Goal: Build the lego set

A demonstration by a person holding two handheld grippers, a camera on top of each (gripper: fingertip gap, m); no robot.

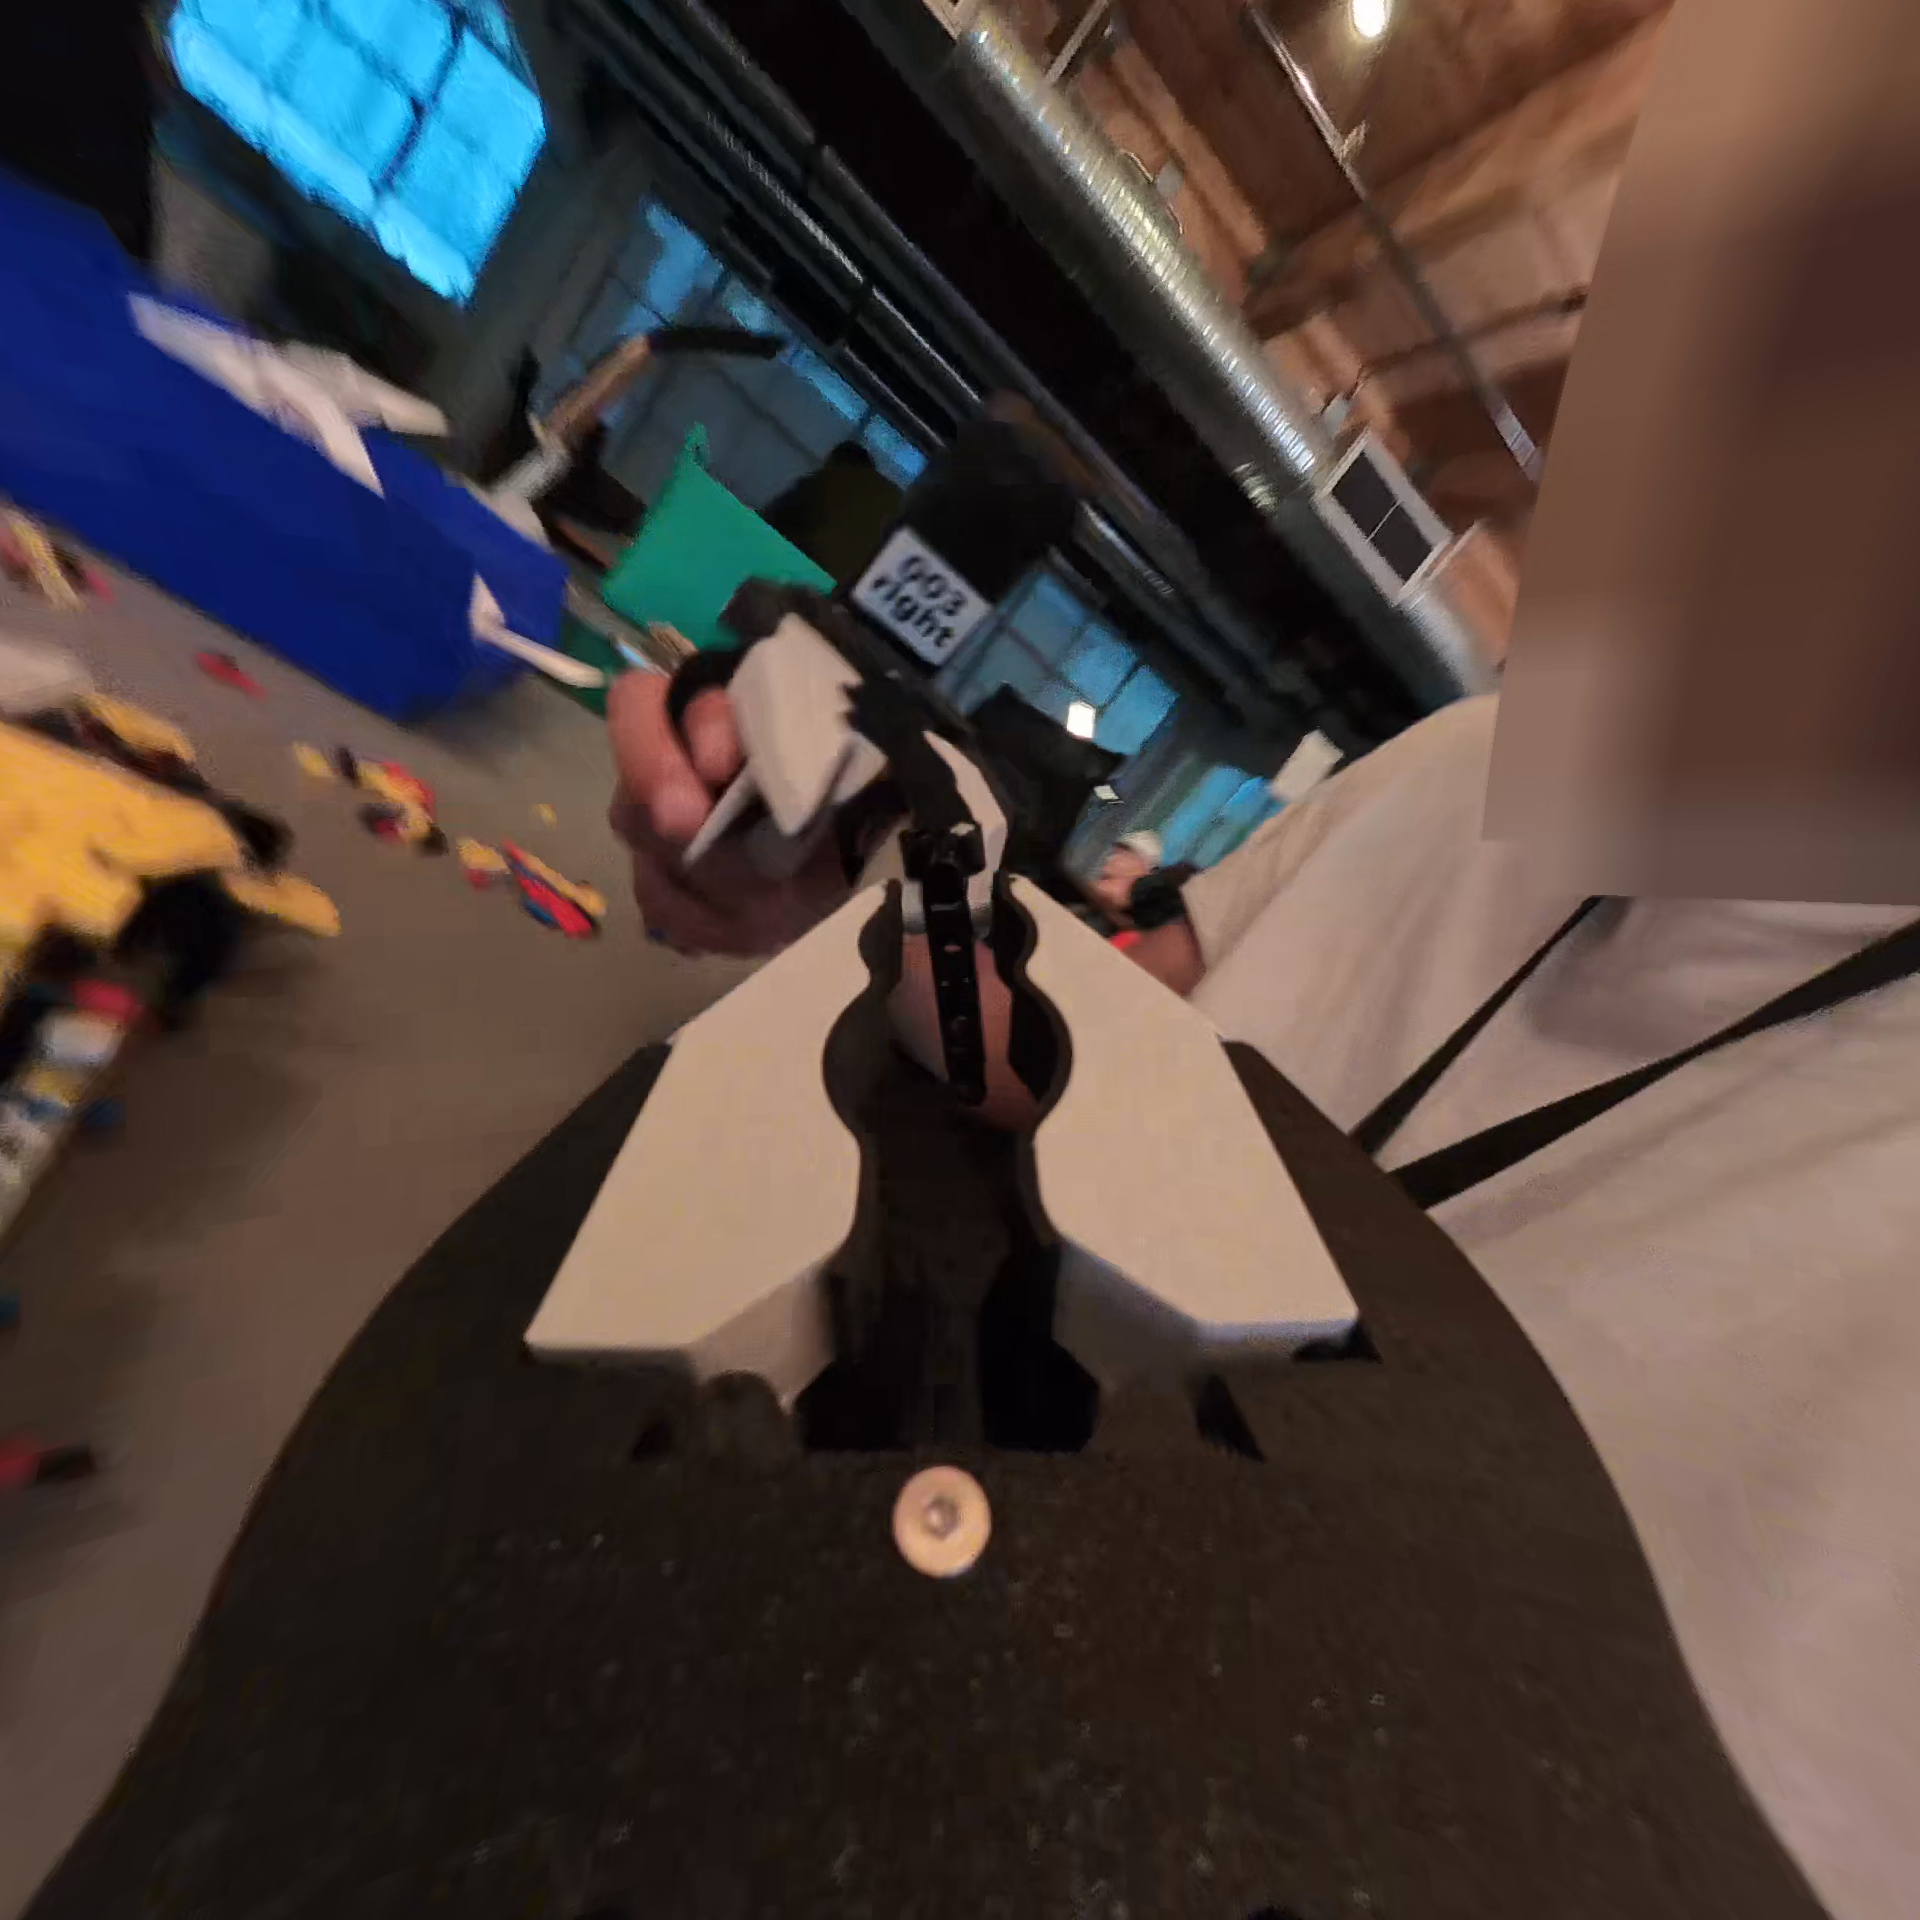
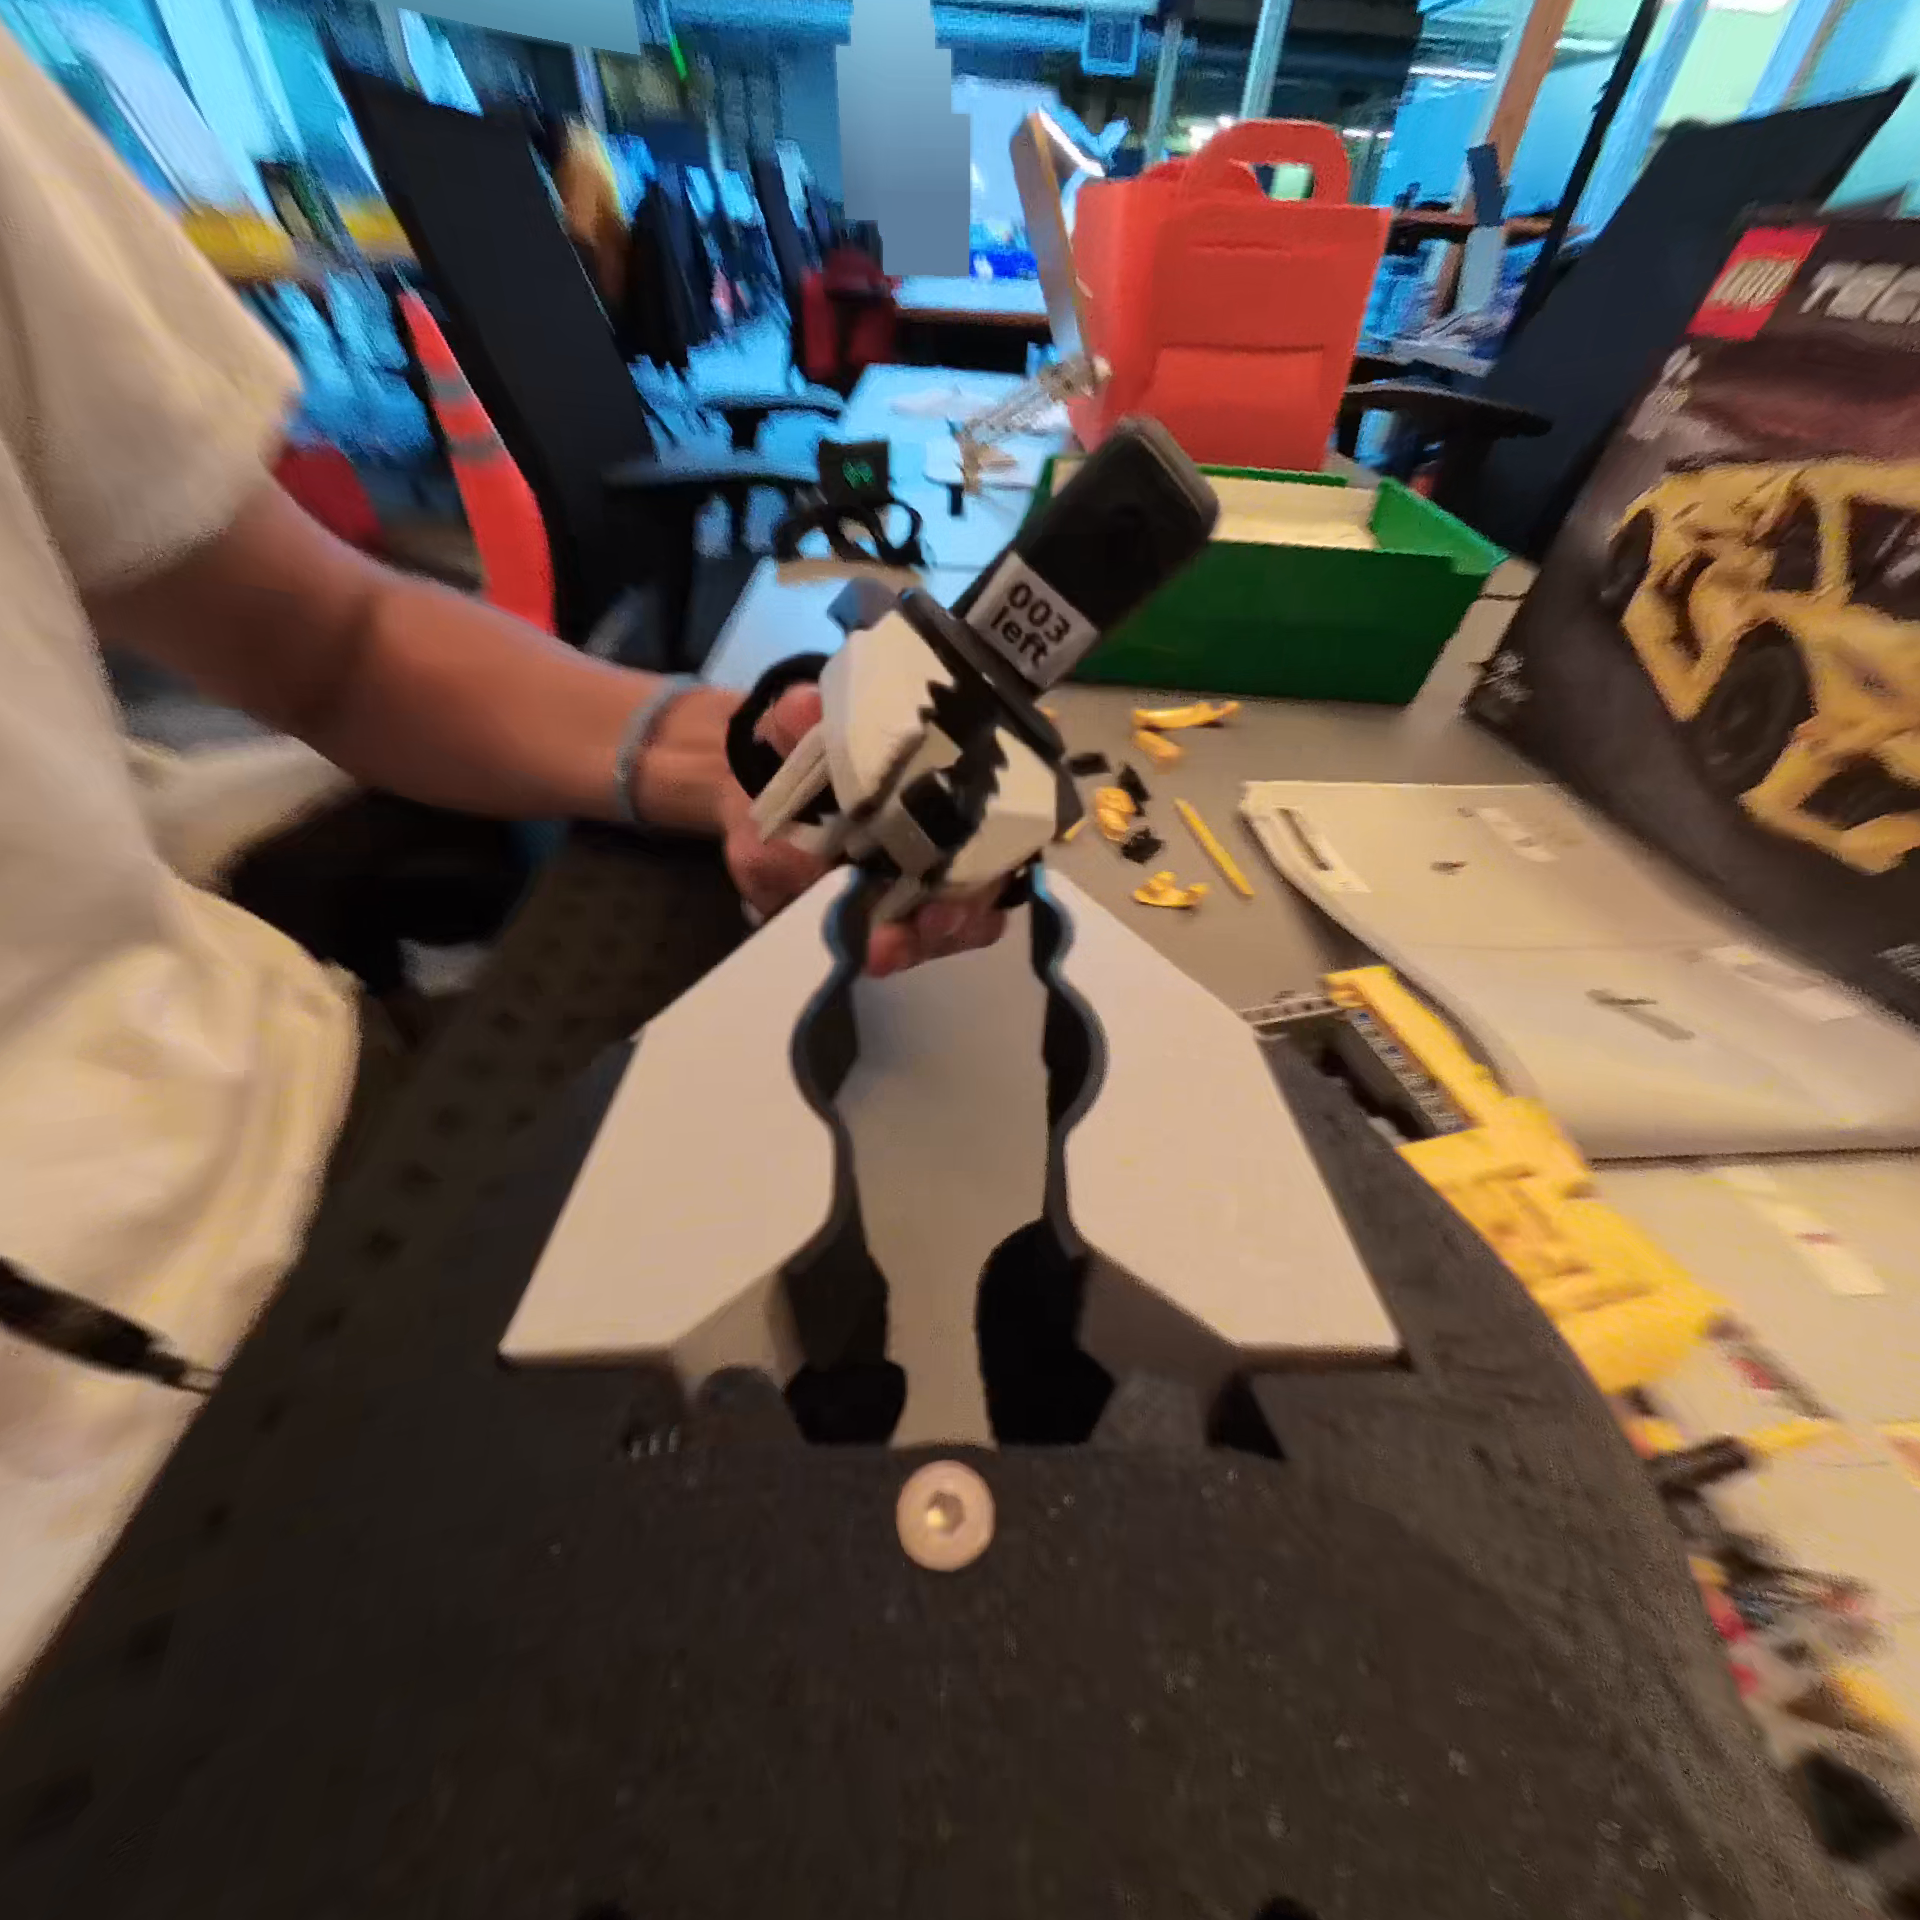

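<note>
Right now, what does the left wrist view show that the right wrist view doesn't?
Only the left wrist view shows the thin black lego beam between the left tongs, a blue bin and ceiling ducts. Only the right wrist view shows the lego box, orange bag and instruction booklet. Both show a green bin and yellow lego pieces.

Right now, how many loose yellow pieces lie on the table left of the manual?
5: two curved pieces at the back, a third by the black bits, a thin rod nearest the manual, a front piece. More may be hidden.
</note>
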